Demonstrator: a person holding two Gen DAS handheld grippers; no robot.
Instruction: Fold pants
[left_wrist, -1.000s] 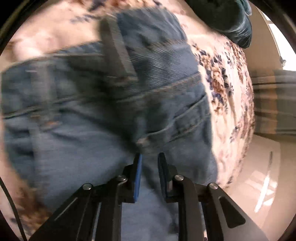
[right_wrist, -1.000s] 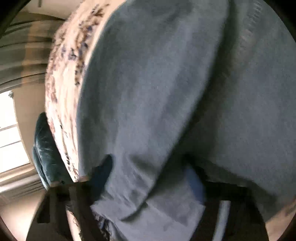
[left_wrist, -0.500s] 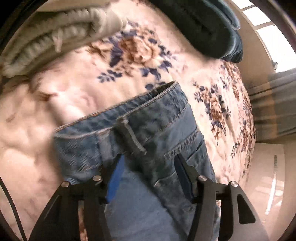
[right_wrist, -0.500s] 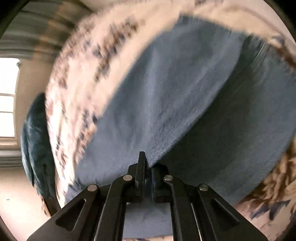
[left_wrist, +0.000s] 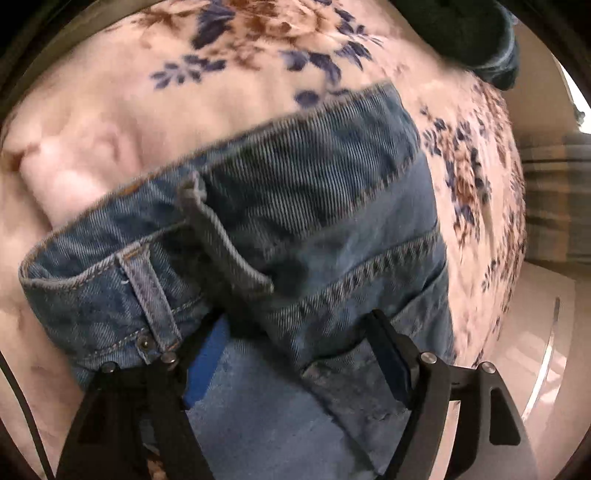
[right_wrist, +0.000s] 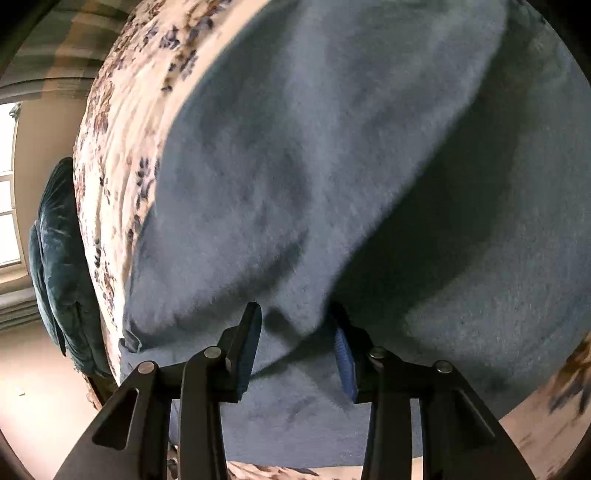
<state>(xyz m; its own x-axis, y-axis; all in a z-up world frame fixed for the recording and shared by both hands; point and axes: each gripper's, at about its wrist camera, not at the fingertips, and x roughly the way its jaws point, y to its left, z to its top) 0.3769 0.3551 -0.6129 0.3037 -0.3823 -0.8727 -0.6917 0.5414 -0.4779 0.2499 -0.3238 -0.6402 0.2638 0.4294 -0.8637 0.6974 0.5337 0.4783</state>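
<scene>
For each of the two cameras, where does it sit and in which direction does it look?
Left wrist: on the left gripper, looking steeply down at the jeans waistband on the floral blanket; own open fingers show, jaws just opening.
Right wrist: on the right gripper, looking down at a plain denim fold; own fingers show, jaws just opening around the fold.
Shared: jeans, blanket, a dark green cushion.

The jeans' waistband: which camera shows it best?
The left wrist view: the waistband, with belt loops and stitching, fills it. The right wrist view shows only plain denim of the jeans, no waistband.
</scene>
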